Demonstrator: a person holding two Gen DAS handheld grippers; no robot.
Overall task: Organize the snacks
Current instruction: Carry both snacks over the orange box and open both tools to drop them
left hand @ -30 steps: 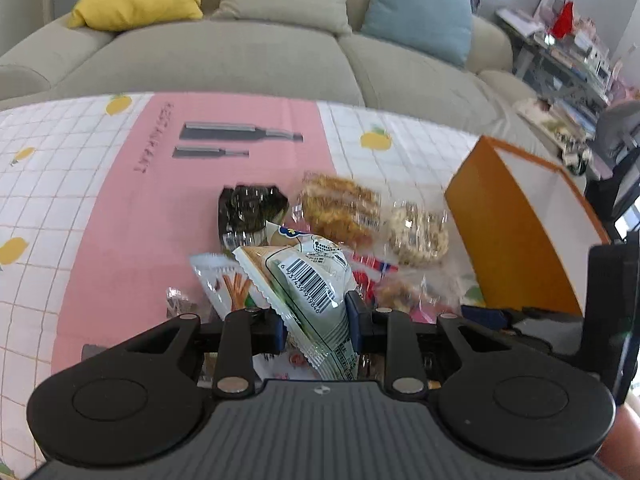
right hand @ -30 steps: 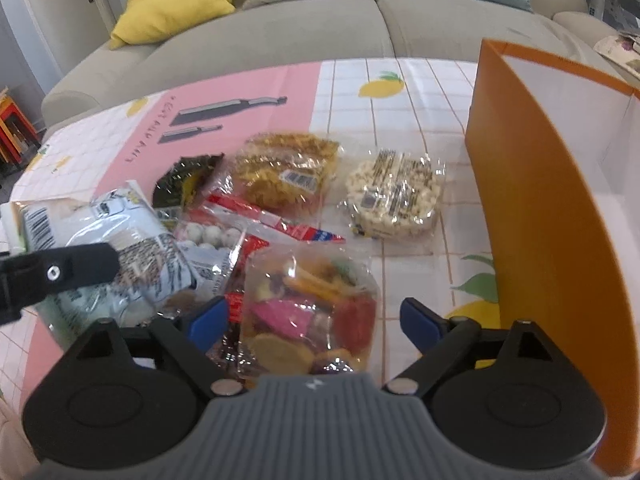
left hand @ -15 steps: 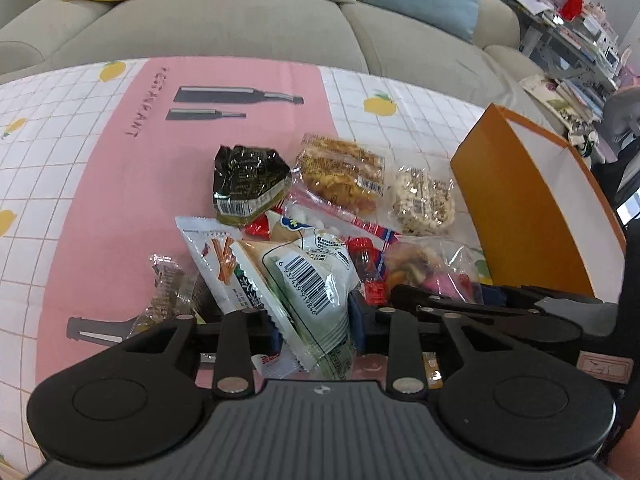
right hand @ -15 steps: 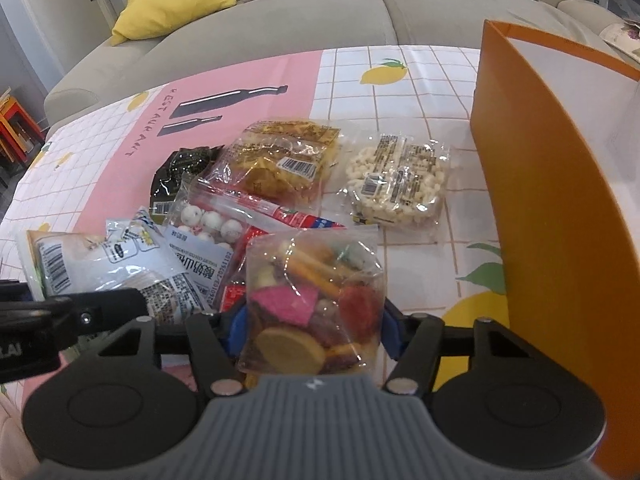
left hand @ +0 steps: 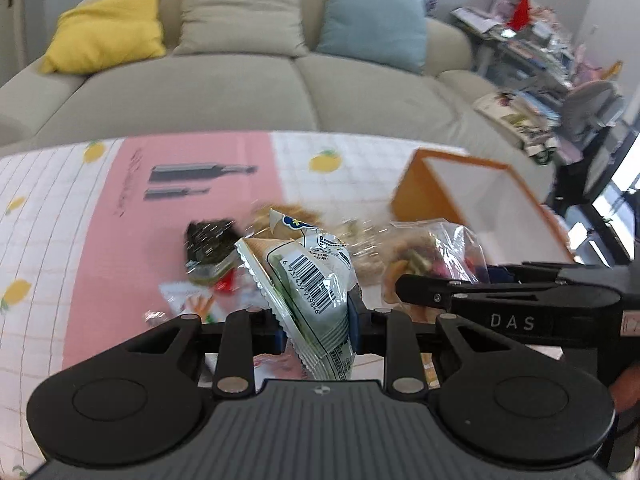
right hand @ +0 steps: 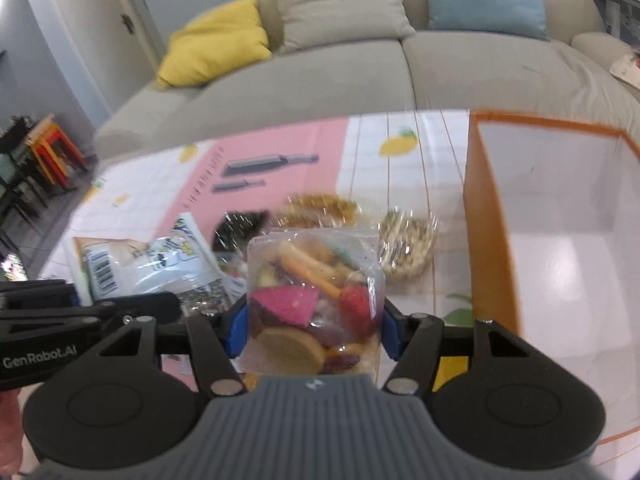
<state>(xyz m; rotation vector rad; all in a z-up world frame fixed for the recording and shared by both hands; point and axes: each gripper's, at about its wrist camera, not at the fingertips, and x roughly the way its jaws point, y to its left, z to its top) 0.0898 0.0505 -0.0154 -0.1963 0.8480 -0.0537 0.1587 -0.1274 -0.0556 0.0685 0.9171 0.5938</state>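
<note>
Presently, a white and green barcoded foil snack packet (left hand: 308, 276) is clamped by the left gripper (left hand: 316, 326), and a clear bag of colourful dried fruit (right hand: 314, 304) by the right gripper (right hand: 314, 330), both raised above the tablecloth (left hand: 100, 208) beside the open orange box (right hand: 484, 220).

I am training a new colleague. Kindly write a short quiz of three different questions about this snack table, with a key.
1. True or false: the right gripper is shut on a clear bag of mixed colourful snacks.
2. What does the left gripper hold? A) the dark foil packet B) the white packet with a barcode C) nothing
3. Fill in: the orange box with the white inside stands on the ______ side of the snack pile in the right wrist view.

Key:
1. True; its blue pads press on both sides of the bag.
2. B; the white packet with a barcode is clamped between the pads, while the dark foil packet lies on the tablecloth.
3. Right.
</note>
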